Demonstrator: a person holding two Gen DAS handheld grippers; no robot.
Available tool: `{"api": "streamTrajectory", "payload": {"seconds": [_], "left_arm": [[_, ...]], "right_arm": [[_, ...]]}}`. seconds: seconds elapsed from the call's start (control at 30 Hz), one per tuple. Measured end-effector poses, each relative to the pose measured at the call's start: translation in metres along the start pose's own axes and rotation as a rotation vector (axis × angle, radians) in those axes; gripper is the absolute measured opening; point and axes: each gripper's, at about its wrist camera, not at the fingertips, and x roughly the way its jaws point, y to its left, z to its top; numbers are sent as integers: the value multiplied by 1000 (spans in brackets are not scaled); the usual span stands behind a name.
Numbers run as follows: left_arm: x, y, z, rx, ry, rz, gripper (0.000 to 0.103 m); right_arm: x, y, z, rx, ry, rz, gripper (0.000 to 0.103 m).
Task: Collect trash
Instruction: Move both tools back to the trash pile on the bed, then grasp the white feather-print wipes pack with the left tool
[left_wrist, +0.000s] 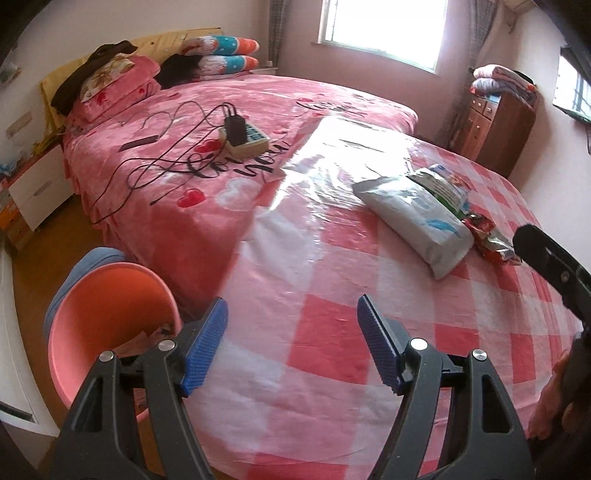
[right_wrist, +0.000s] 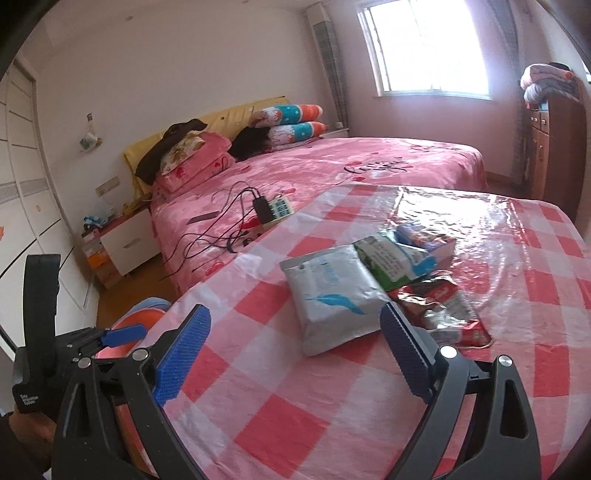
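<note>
A silver-white packet (left_wrist: 417, 218) (right_wrist: 328, 291) lies on the red-checked table (left_wrist: 325, 332) (right_wrist: 295, 406), with a green carton (left_wrist: 439, 184) (right_wrist: 391, 258) and a red foil wrapper (left_wrist: 491, 236) (right_wrist: 443, 314) beside it. My left gripper (left_wrist: 291, 347) stands open and empty over the table's near left edge. To its left, on the floor, a pink bin (left_wrist: 107, 325) (right_wrist: 129, 332) holds some scraps. My right gripper (right_wrist: 295, 354) is open too, empty, just short of the packet; its right finger edges over the red wrapper. The other tool's blue pad (right_wrist: 123, 332) shows at the left.
A bed with a pink cover (left_wrist: 221, 122) (right_wrist: 332, 166) butts against the table's far side, carrying a power strip (left_wrist: 243, 136) (right_wrist: 273, 212) and tangled black cables. A white nightstand (left_wrist: 37, 188) (right_wrist: 129, 240) stands left, a wooden cabinet (left_wrist: 495, 125) (right_wrist: 554, 147) right. A hand (left_wrist: 550, 398) grips the other tool.
</note>
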Motion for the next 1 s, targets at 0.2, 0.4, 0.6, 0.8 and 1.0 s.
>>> {"api": "streamTrajectory", "payload": {"seconds": [0.2,0.4,0.6,0.8,1.0], "left_arm": [[0,-21,0,33,11,-30,73],[2,-46,7,54,24,-78,73],[15,-63,22,11,55,-139,73],[36,-84,43,-37,84,-171,73],[67,-99,64,-116,146,-170,73]], "right_arm": [[-6,-29,2,55,-15,-20,92],[-8,-70,10,129,-18,-68,92],[-4,-113,13,205,14,-109,92],[10,-138,13,222,88,-110,92],[29,-141,10,189,182,-80,92]]}}
